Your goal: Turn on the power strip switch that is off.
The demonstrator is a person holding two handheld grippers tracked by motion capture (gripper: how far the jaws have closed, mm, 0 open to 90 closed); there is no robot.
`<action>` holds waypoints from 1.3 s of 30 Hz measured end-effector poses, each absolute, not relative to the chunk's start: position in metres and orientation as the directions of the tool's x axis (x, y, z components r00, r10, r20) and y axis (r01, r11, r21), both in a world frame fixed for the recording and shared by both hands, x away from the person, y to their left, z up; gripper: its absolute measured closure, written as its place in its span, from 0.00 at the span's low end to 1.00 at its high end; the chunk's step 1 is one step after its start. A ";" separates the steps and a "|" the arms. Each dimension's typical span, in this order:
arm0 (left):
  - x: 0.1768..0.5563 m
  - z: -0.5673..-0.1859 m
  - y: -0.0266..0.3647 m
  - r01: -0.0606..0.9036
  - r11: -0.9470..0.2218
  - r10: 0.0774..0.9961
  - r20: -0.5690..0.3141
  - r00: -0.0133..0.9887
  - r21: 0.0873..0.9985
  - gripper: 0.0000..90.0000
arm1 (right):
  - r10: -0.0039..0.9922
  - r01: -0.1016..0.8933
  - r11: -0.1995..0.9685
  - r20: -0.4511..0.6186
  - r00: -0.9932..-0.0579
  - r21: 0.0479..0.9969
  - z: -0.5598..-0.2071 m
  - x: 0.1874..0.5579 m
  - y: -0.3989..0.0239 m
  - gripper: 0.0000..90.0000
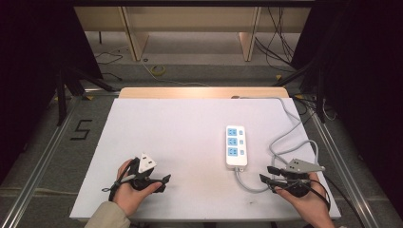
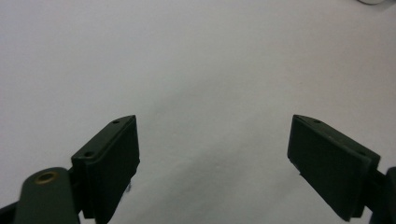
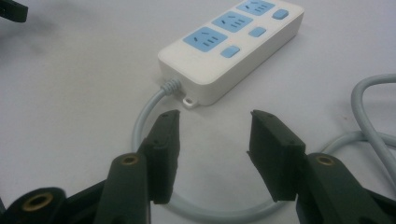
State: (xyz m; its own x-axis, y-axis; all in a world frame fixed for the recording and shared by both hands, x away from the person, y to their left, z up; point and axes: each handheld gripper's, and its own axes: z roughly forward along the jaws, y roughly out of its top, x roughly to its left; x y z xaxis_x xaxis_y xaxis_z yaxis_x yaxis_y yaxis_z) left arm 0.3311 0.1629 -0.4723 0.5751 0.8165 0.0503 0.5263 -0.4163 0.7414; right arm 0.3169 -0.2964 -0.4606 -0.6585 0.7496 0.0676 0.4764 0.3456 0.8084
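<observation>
A white power strip with blue sockets lies on the white table, right of centre. Its grey cable leaves the near end and loops off to the right. My right gripper is at the near right, pointing left, just in front of the strip's near end. In the right gripper view the right gripper is open, with the power strip a short way ahead and the cable curving on the table under the jaws. My left gripper rests at the near left. Seen in its own view, the left gripper is open over bare table.
The table's near edge lies just behind both hands. More grey cable coils at the right, running toward the table's far right corner. Beyond the table are a floor with loose wires and wooden furniture legs.
</observation>
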 end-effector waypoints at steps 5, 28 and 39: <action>0.331 -0.473 0.163 0.522 -0.419 0.818 0.060 0.572 0.743 0.18 | 0.745 0.476 0.364 0.056 -0.664 0.801 -0.459 0.316 -0.296 0.65; 0.332 -0.473 0.164 0.508 -0.436 0.816 0.089 0.571 0.743 0.19 | 0.758 0.524 0.411 0.040 -0.651 0.746 -0.446 0.320 -0.293 1.00; 0.332 -0.473 0.164 0.507 -0.432 0.819 0.089 0.567 0.746 0.19 | 0.758 0.550 0.439 0.035 -0.651 0.710 -0.442 0.325 -0.290 1.00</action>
